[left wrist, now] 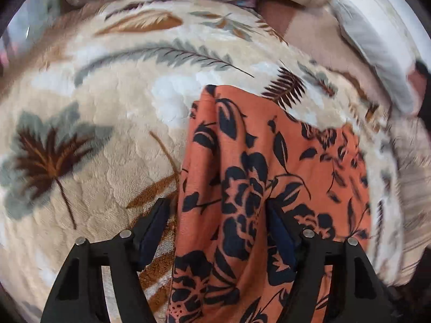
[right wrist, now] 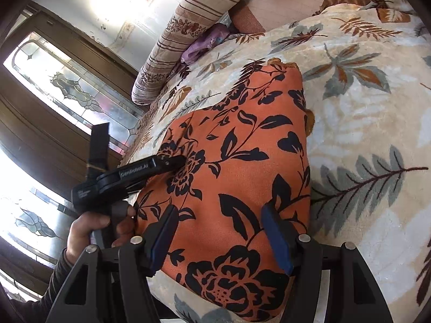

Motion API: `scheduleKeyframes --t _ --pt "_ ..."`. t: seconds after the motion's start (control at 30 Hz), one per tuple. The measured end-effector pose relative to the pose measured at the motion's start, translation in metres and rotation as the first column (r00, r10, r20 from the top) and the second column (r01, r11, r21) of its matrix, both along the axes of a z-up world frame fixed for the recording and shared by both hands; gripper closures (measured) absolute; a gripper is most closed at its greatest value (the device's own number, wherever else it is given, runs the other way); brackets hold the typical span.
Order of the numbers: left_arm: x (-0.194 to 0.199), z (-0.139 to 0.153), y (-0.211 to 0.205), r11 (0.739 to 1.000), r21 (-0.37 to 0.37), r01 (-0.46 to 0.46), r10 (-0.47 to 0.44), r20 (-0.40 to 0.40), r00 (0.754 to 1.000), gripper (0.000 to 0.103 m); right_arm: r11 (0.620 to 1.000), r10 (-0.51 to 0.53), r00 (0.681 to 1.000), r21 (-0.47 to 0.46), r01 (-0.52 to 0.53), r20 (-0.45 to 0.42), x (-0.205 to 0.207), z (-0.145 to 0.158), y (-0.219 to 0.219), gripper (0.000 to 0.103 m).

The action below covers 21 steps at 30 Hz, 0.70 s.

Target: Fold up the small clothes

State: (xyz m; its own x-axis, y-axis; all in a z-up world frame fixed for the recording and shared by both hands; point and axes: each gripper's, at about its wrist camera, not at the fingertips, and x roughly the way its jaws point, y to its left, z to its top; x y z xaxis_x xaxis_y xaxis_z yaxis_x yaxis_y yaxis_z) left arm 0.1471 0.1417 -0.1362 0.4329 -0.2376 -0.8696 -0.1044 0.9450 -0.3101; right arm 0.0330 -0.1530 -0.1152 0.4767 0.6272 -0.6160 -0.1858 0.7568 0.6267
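Left wrist view: no legible writing. Left gripper (left wrist: 218,207) with jaws standing apart, a raised fold of the orange floral garment (left wrist: 258,177) between the blue pads (left wrist: 150,231), not visibly pinched. Garment spread on the leaf-patterned blanket (left wrist: 107,123).

Right wrist view: "GenRobot.AI" printed on the left gripper (right wrist: 176,161), gripped by a hand (right wrist: 89,228), tips against the garment (right wrist: 242,161). Right gripper (right wrist: 218,215) parted, hovering over the garment's near part, nothing clamped. Striped pillow (right wrist: 188,29) beyond.

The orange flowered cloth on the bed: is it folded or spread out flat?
Folded, at least once. The orange flowered cloth forms a compact, thick-looking shape with a rounded edge on the leaf-patterned blanket. How many layers, I cannot tell.
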Motion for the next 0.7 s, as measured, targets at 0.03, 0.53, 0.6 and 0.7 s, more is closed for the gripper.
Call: scheduleKeyframes --t 0.03,0.53,0.6,0.7 --pt "-0.002 0.004 0.000 1.000 -0.015 0.015 -0.015 0.007 1.000 0.039 1.000 0.002 1.000 -0.002 -0.002 0.000 0.000 0.001 0.001 0.035" --pt "-0.056 0.030 0.026 0.991 -0.128 0.031 -0.017 0.109 0.994 0.028 0.994 -0.079 0.996 0.074 0.076 0.031 -0.007 0.019 -0.030 0.024" --pt "-0.056 0.027 0.025 0.988 -0.136 0.068 -0.052 0.116 0.992 0.026 0.989 -0.128 0.992 0.077 0.126 0.019 -0.002 0.017 -0.045 0.022" --pt "-0.055 0.013 0.021 0.984 -0.152 0.095 -0.084 0.075 0.994 0.026 0.980 -0.139 0.984 0.126 0.153 -0.113 0.023 -0.009 -0.059 0.022"
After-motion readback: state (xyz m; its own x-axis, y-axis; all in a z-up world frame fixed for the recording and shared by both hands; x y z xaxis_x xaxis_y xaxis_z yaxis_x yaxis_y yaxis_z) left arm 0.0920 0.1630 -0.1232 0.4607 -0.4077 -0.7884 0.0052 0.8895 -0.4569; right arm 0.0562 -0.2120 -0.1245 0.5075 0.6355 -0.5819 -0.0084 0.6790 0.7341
